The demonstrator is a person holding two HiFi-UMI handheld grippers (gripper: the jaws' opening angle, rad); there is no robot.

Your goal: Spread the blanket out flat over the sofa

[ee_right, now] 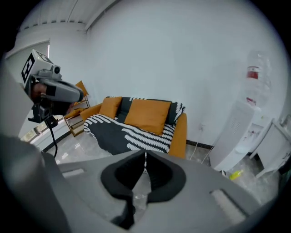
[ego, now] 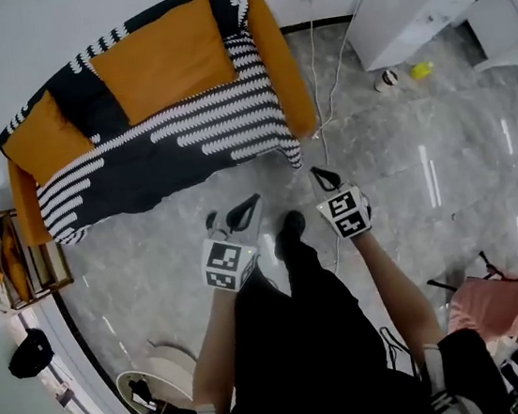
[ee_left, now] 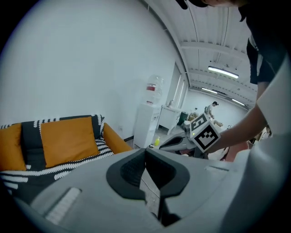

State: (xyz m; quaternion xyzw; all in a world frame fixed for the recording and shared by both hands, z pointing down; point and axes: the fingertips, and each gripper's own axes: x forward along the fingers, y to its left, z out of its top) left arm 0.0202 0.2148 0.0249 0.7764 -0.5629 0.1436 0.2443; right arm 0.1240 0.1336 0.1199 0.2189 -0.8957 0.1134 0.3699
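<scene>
The black blanket with white stripes lies spread across the seat and back of the orange sofa, with its front edge hanging over toward the floor. Two orange cushions rest on top of it. Both grippers hang in the air in front of the sofa, apart from the blanket. My left gripper is shut and holds nothing. My right gripper is also shut and holds nothing. In the right gripper view the blanket lies well beyond the closed jaws. In the left gripper view the sofa stands far off.
A white water dispenser stands right of the sofa, with a small yellow object on the floor nearby. A white cable runs along the floor. A wooden rack stands left of the sofa. Pink cloth lies at the lower right.
</scene>
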